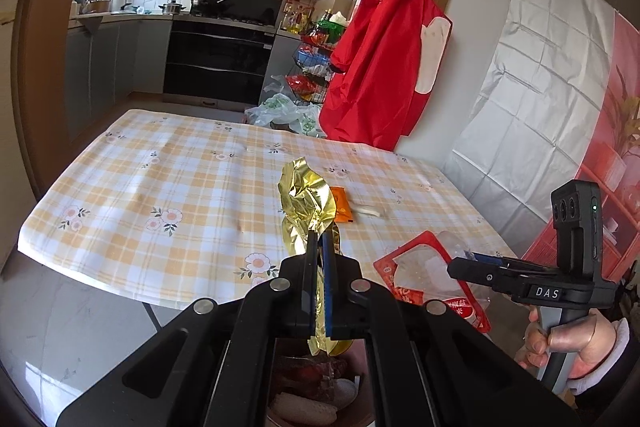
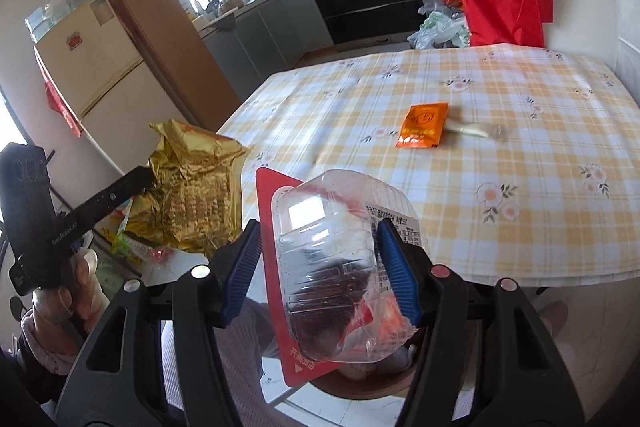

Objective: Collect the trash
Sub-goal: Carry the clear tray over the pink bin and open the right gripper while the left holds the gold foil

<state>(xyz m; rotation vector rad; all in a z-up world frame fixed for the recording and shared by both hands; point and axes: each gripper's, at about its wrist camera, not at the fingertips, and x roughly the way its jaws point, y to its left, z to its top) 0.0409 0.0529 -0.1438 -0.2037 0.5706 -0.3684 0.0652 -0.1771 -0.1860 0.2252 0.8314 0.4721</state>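
Observation:
My left gripper (image 1: 318, 239) is shut on a crumpled gold foil wrapper (image 1: 306, 193), held off the table's near edge; the wrapper also shows in the right wrist view (image 2: 192, 187). My right gripper (image 2: 318, 227) is closed on a clear plastic tray with red card backing (image 2: 332, 267), also seen in the left wrist view (image 1: 424, 267). An orange sachet (image 2: 422, 126) and a small pale scrap (image 2: 474, 130) lie on the checked tablecloth (image 2: 520, 107). A brown bin (image 1: 312, 387) with trash inside sits below both grippers.
A red apron (image 1: 384, 47) hangs on the wall beyond the table's far right corner. Plastic bags (image 1: 280, 111) and a wire rack (image 1: 312, 67) stand on the floor behind the table. A fridge (image 2: 88, 67) stands at the left.

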